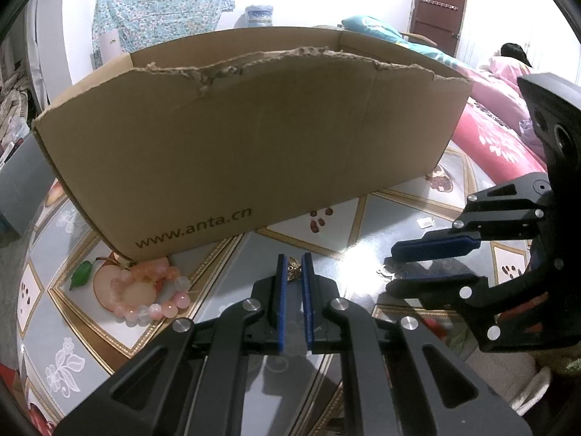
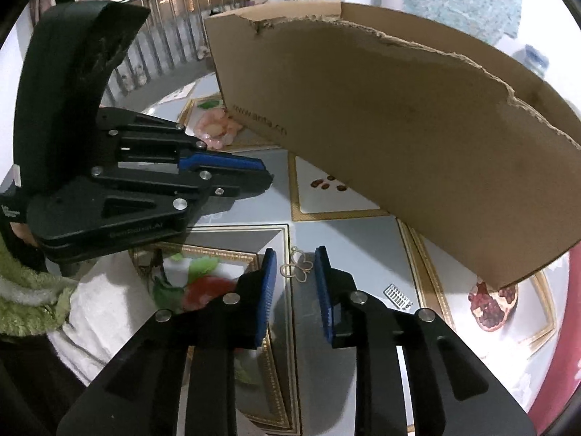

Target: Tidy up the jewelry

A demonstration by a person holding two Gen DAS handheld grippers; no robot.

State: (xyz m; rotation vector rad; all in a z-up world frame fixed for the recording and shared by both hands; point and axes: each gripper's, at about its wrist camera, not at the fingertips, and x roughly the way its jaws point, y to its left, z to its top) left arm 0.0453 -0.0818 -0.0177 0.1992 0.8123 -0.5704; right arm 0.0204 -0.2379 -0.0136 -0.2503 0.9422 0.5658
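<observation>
My left gripper [image 1: 294, 258] is shut on a small gold ornament [image 1: 295, 271], held at the tips of its blue pads just in front of the cardboard box [image 1: 254, 138]. From the right wrist view it [image 2: 267, 174] shows side-on at the left. My right gripper [image 2: 295, 254] is open and points down at the table. A thin gold butterfly-shaped wire piece [image 2: 299, 268] lies flat on the glass between its pads, and neither pad presses on it. A pink bead bracelet [image 1: 152, 298] lies by the box's left corner.
The box has a torn top rim and "www.anta.cn" printed on its front; its inside is hidden. A small silver grid-like tag [image 2: 397, 296] lies right of my right gripper. The table [image 1: 54, 327] has a fruit-patterned top. A bed with a red blanket [image 1: 497, 138] stands to the right.
</observation>
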